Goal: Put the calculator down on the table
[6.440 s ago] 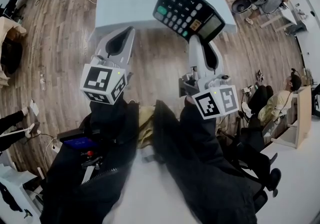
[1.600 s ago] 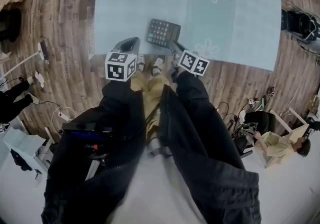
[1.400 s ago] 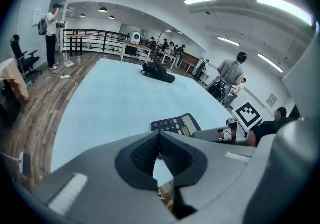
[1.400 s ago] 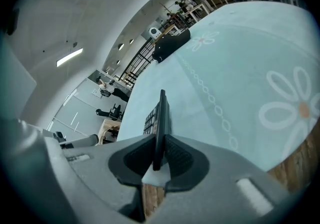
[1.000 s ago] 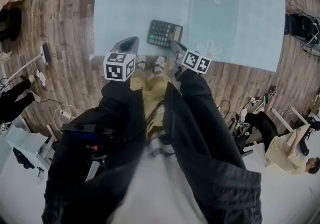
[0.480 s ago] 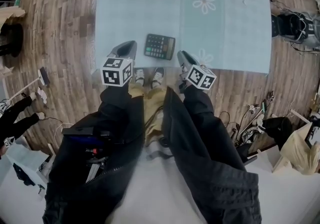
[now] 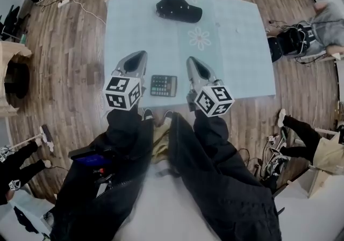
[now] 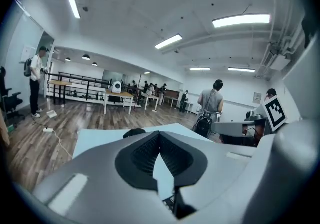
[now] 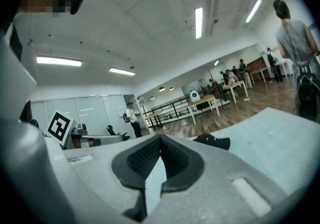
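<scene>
Fingers (image 8: 142, 154) of left gripper (image 7: 138, 56) closed, nothing between them; right gripper (image 7: 191, 63) likewise closed and empty. Calculator (image 7: 163, 85) lies flat on table (image 7: 236, 46), between both grippers, near front edge. Judgement: set-down looks done; lift clear without brushing it.

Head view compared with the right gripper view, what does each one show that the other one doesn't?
Only the head view shows the calculator lying flat near the table's front edge, plus the person's dark sleeves. Only the right gripper view shows the right gripper with its fingers closed together and nothing between them, the ceiling lights and distant desks. Both show the pale table, the black cap on it, and the left gripper with its marker cube.
</scene>
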